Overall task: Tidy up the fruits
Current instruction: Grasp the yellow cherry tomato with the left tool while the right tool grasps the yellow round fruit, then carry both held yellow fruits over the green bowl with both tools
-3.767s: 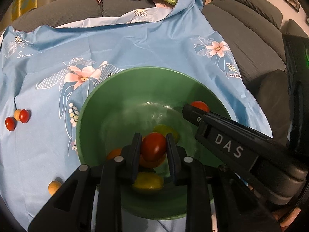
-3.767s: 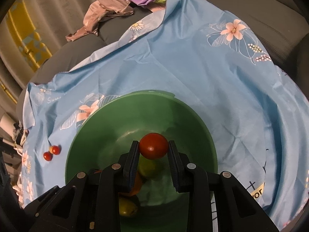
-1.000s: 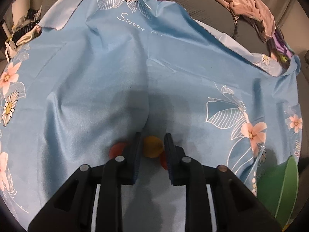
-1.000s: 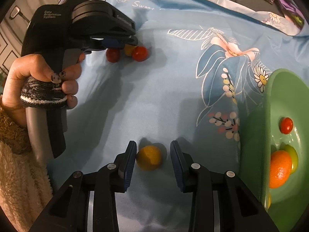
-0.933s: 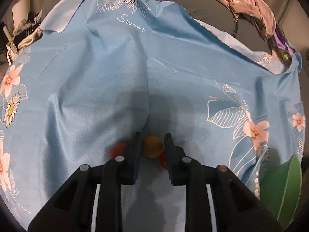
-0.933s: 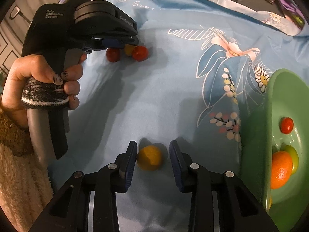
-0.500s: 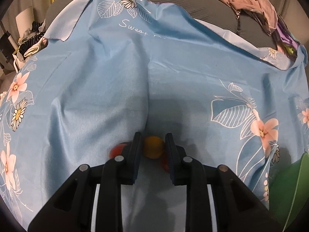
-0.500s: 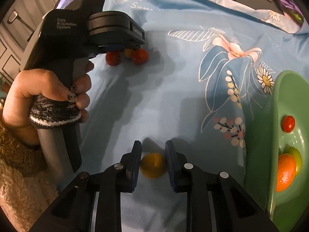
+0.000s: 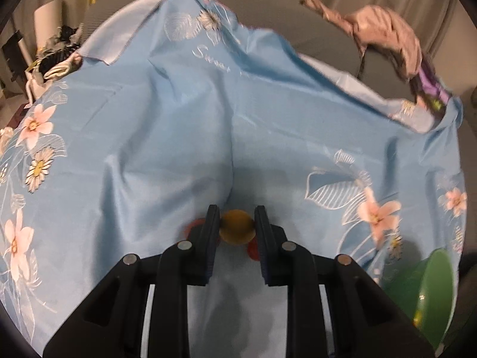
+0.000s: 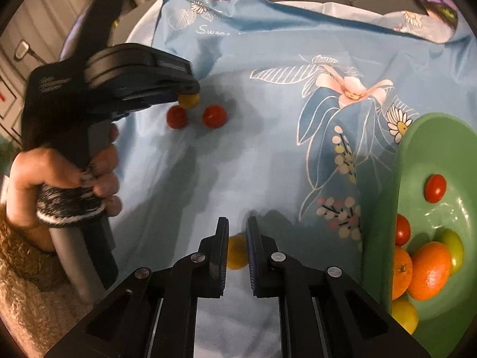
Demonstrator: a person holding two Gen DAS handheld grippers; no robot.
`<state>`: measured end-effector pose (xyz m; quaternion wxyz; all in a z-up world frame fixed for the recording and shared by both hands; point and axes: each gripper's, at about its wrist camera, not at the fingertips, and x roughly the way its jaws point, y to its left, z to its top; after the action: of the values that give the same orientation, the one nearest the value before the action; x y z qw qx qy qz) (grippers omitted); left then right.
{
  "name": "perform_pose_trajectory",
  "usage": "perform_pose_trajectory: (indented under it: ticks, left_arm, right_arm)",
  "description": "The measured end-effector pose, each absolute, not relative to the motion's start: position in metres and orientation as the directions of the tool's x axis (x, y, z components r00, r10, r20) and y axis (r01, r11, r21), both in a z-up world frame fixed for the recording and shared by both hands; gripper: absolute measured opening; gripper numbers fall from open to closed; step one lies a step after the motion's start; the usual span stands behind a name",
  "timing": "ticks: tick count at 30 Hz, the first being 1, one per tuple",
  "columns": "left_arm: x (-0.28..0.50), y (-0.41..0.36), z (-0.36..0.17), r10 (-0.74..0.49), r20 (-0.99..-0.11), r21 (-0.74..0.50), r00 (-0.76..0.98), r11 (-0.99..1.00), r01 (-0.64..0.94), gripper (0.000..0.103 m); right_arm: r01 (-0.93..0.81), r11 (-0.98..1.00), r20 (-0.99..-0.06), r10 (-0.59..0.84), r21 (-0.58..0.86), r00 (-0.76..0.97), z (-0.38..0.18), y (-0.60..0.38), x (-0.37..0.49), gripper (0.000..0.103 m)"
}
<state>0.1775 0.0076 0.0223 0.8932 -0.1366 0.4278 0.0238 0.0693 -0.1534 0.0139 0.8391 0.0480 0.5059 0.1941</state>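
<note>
Fruits, loose and gathered, on a blue floral cloth (image 10: 268, 149) draped over a grey sofa (image 9: 292, 24). Largest item: the green bowl (image 10: 417, 137) at the right edge of the right wrist view, holding oranges (image 10: 429, 271), a green fruit (image 10: 454, 246), a yellow fruit (image 10: 405, 314) and red cherry tomatoes (image 10: 435, 188). In the left wrist view only a slice of its rim shows, at lower right.

Left gripper (image 9: 237, 228): narrowed onto a yellow cherry tomato (image 9: 237, 231), both fingers touching its sides. From the right wrist view this tomato appears lifted just clear of the cloth, above two red cherry tomatoes (image 10: 177, 117) that lie on the fabric side by side, slightly apart; the lift is a judgement, since shadow blurs the gap.

Right gripper (image 10: 237, 246): fingers nearly parallel and closed in on a second yellow tomato (image 10: 237, 252), which sits between the pads low in the frame. Whether it is off the cloth cannot be told.

Governing relation: the bowl lies to the right of both grippers, near the right one and well apart from the left. The round fruit has no long axis to align. The likely next step is a rightward carry over the rim; the right hand has the shorter path, and the left must cross the open cloth behind it.
</note>
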Motion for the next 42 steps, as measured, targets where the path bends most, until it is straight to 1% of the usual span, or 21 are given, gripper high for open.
perform_pose_trajectory:
  ticks: [3,5,7,9,12,14,18,22,29,34,38,40,42]
  left_arm:
    - [0.162,0.013,0.041,-0.081,-0.741,-0.250,0.667,0.955,-0.162,0.023]
    - [0.149,0.016,0.054,-0.079,-0.717,-0.263,0.693,0.951,-0.163,0.023]
    - [0.137,0.018,0.064,-0.082,-0.697,-0.282,0.712,0.945,-0.167,0.023]
    - [0.123,0.021,0.069,-0.083,-0.684,-0.306,0.724,0.934,-0.182,0.023]
    - [0.102,0.022,0.073,-0.074,-0.674,-0.324,0.735,0.923,-0.205,0.023]
    - [0.090,0.019,0.073,-0.070,-0.672,-0.332,0.737,0.918,-0.215,0.023]
    - [0.073,0.005,0.073,-0.066,-0.662,-0.294,0.747,0.939,-0.177,0.024]
    - [0.068,0.005,0.070,-0.086,-0.660,-0.307,0.746,0.937,-0.164,0.024]
    - [0.058,0.002,0.078,-0.099,-0.633,-0.318,0.768,0.938,-0.141,0.024]
    - [0.051,-0.009,0.087,-0.115,-0.608,-0.311,0.786,0.945,-0.102,0.024]
    - [0.042,-0.029,0.098,-0.158,-0.575,-0.311,0.803,0.950,-0.036,0.024]
    - [0.039,-0.040,0.103,-0.194,-0.559,-0.318,0.806,0.948,0.008,0.024]
    - [0.034,-0.049,0.108,-0.224,-0.545,-0.321,0.808,0.946,0.045,0.024]
  right_arm:
    - [-0.255,0.898,-0.810,0.435,0.358,0.395,0.017,-0.163,0.069,0.013]
    - [-0.251,0.891,-0.802,0.450,0.377,0.392,0.017,-0.166,0.070,0.013]
    - [-0.258,0.896,-0.814,0.437,0.361,0.382,0.014,-0.164,0.072,0.014]
    - [-0.256,0.901,-0.829,0.426,0.351,0.362,0.010,-0.161,0.074,0.021]
    - [-0.255,0.917,-0.855,0.383,0.306,0.349,0.002,-0.154,0.077,0.026]
    - [-0.263,0.927,-0.866,0.351,0.268,0.356,-0.001,-0.148,0.075,0.026]
    - [-0.265,0.935,-0.875,0.323,0.235,0.362,-0.002,-0.144,0.075,0.026]
    - [-0.260,0.944,-0.894,0.288,0.204,0.343,-0.011,-0.141,0.074,0.027]
    - [-0.260,0.953,-0.885,0.250,0.154,0.392,-0.010,-0.138,0.072,0.027]
    - [-0.252,0.944,-0.839,0.310,0.215,0.446,0.011,-0.150,0.067,0.027]
    - [-0.234,0.927,-0.768,0.373,0.292,0.520,0.038,-0.173,0.057,0.027]
    - [-0.213,0.931,-0.736,0.365,0.297,0.570,0.051,-0.186,0.050,0.027]
    - [-0.197,0.922,-0.691,0.381,0.332,0.615,0.063,-0.199,0.044,0.027]
